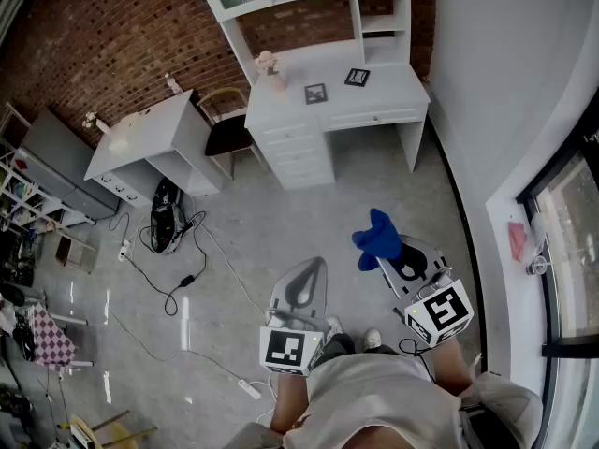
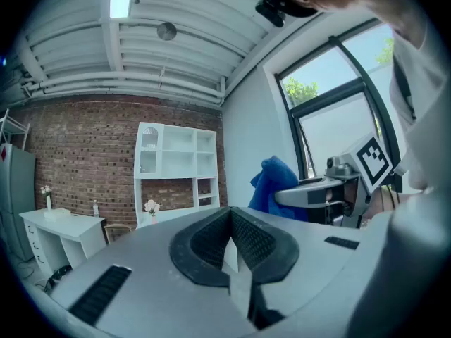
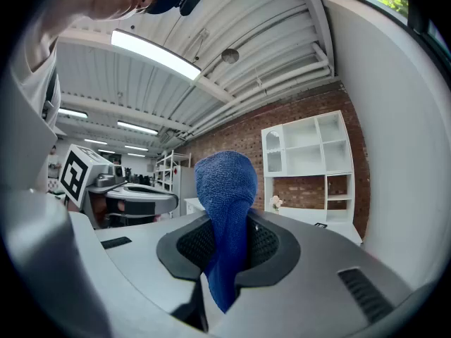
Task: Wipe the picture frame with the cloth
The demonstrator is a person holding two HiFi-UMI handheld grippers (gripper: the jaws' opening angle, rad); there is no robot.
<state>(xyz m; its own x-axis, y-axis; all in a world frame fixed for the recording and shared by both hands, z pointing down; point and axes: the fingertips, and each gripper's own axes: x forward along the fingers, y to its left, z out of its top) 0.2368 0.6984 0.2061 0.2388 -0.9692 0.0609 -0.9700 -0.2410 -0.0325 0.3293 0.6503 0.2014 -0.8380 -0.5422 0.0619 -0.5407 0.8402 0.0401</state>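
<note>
We hold the blue cloth [image 1: 377, 238] in the right gripper [image 1: 401, 262], well away from the frames.

The head view alone shows the white surface [image 1: 374, 101] at upper centre of the frame. On it a small dark picture frame [image 1: 316, 93] lies near a second frame [image 1: 357, 77], with pale flowers [image 1: 269, 63] to their left. The right gripper view shows what the head view cannot: the black ribbed pads [image 3: 271, 248] closed on the nubbly, folded cloth [image 3: 225, 189], which stands up above the jaws and hangs below them. In its own view the left gripper [image 2: 231, 248] has its jaws together with nothing between them; it sits at lower centre of the head view [image 1: 304, 283], over the grey floor [image 1: 243, 223].
</note>
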